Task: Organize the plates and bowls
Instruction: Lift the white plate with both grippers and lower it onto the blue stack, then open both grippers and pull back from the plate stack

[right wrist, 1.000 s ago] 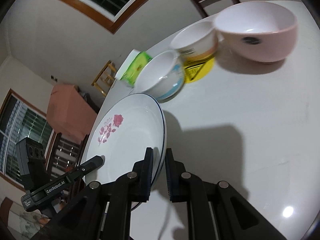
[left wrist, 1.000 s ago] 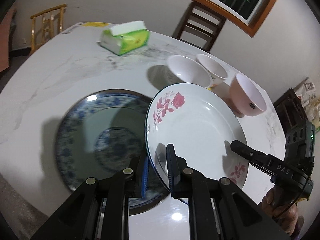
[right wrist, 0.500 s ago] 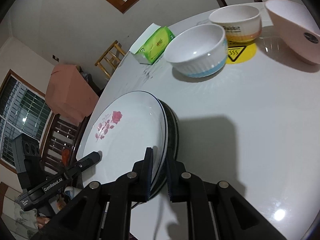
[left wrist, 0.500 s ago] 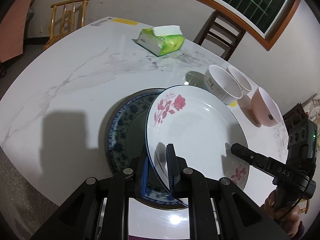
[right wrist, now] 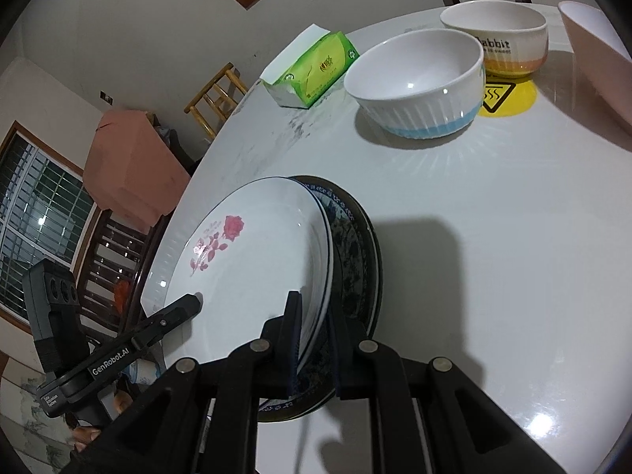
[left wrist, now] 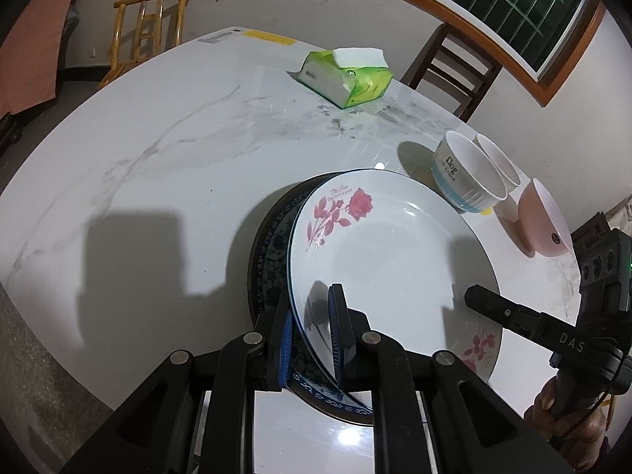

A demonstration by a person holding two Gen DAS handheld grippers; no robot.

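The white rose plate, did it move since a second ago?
Yes. The white rose plate went from beside the dark blue patterned plate to over it, and sits lower.

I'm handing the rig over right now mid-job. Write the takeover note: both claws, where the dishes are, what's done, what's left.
Left claw: shut on the near rim of the rose plate.
Right claw: shut on the same plate's rim, opposite side.
Rose plate: held tilted over the blue patterned plate, which lies flat on the table; whether they touch is unclear.
Three bowls stand separately beyond: blue-banded bowl, orange-banded bowl, pink bowl. A tissue pack lies farther back.
Done: plate brought over the blue one.
Left: lower it, release both claws, then probably stack the bowls.
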